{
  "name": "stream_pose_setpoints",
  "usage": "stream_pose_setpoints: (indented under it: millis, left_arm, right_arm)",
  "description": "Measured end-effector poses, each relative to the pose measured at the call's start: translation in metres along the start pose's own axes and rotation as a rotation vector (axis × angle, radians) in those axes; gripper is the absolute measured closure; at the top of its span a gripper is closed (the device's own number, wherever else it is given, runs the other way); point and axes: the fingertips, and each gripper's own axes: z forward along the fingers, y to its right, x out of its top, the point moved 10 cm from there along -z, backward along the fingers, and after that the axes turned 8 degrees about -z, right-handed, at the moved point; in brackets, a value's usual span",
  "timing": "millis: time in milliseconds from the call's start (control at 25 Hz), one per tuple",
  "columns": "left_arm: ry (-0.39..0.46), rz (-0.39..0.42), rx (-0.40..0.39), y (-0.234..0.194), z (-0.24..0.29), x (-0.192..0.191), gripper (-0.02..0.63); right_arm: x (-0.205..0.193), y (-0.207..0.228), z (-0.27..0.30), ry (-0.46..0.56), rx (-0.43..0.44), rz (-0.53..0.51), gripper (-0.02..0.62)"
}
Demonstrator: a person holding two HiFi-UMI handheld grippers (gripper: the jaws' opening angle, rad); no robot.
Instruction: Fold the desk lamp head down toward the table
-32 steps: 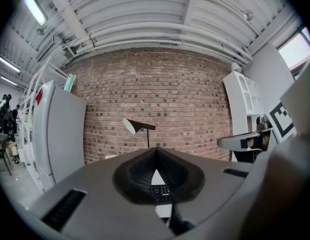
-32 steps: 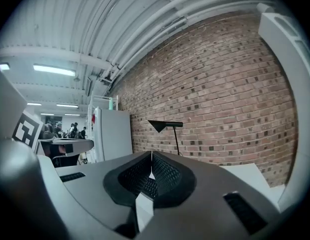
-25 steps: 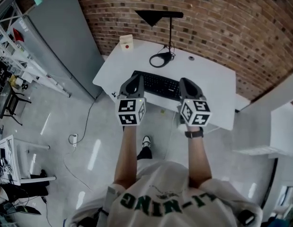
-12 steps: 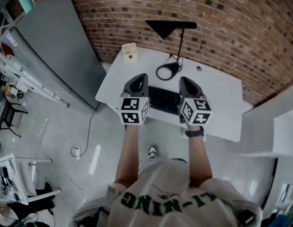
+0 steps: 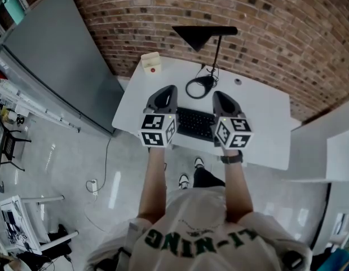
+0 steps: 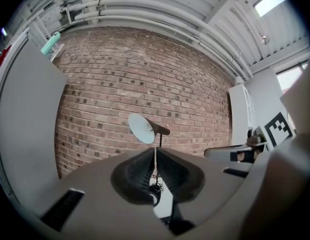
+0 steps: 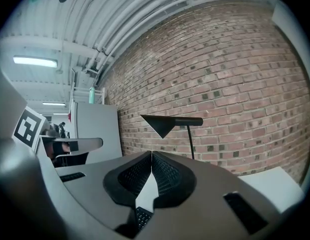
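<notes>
Head view: keyboard (image 5: 195, 123) before desk lamp (image 5: 198, 34); box (image 5: 151, 62) far left

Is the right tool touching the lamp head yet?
Apart. In the right gripper view the right tool, jaws shut and empty, sits short of the lamp head, brick wall showing between them.

Lamp (image 5: 198, 35) behind keyboard (image 5: 194, 123) on table (image 5: 260, 113)

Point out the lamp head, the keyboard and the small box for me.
lamp head (image 5: 198, 36), head view, on the middle of the black cone shade.
keyboard (image 5: 194, 123), head view, on the keys at its visible middle.
box (image 5: 151, 63), head view, on its pale top face.
</notes>
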Motion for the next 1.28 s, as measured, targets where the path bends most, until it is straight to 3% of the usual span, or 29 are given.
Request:
stream_pose_setpoints:
  millis: [320, 640, 960, 1280]
  left_arm:
    - [-0.008, 0.026, -0.049, -0.015, 0.04, 0.021, 0.604]
    - [-0.001, 0.024, -0.096, -0.023, 0.085, 0.043, 0.557]
    - [-0.03, 0.032, -0.133, -0.028, 0.123, 0.051, 0.468]
    - [-0.035, 0.015, -0.207, -0.028, 0.151, 0.053, 0.46]
  right_arm:
    - [0.003, 0.013, 0.046, 0.002, 0.029, 0.023, 0.591]
    - [0.016, 0.035, 0.088, 0.028, 0.064, 0.04, 0.591]
    - [0.025, 0.061, 0.122, 0.032, 0.08, 0.041, 0.591]
    - [0.023, 0.082, 0.143, 0.018, 0.088, 0.06, 0.591]
